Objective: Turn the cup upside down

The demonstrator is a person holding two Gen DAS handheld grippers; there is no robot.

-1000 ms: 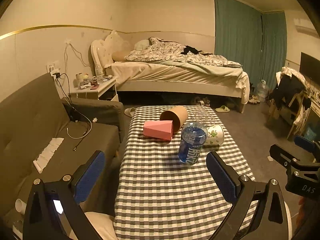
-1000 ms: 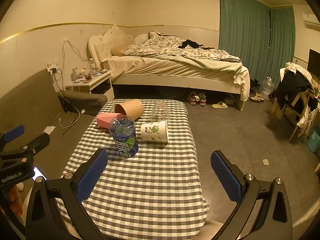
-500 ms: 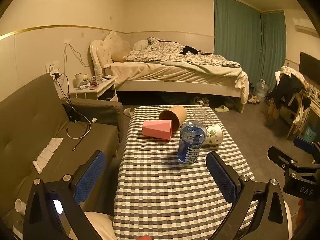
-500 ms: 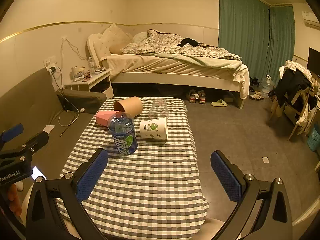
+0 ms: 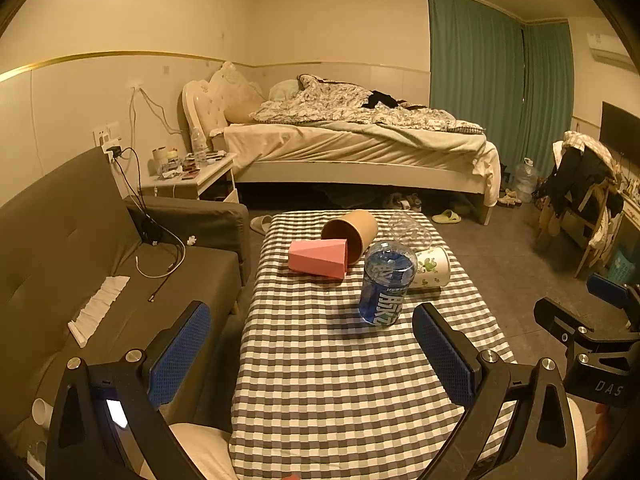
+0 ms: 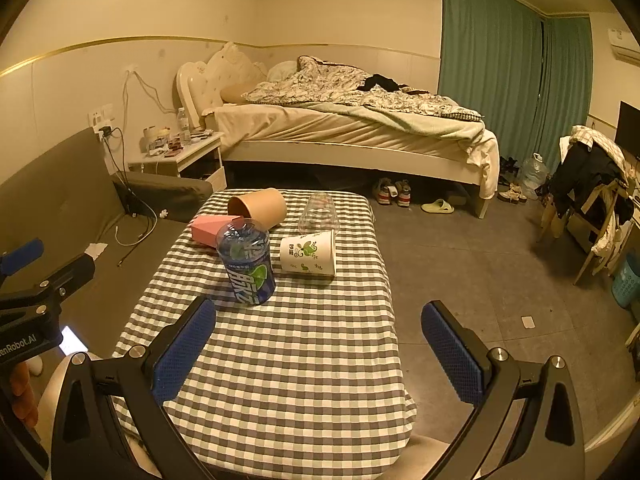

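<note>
Cup (image 6: 308, 253) on side, table (image 6: 280, 360); both grippers wide, empty

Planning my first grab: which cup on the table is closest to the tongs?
The blue printed cup, already upside down. It sits nearer than the white leaf-print cup, pink cup, brown cup and clear cup.

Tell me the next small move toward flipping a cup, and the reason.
Probably advance the right gripper toward the white printed cup. It lies on its side on the checkered table, nearest and unobstructed on that side, and both grippers hover open, short of every cup; the blue bottle stands to its left.
</note>
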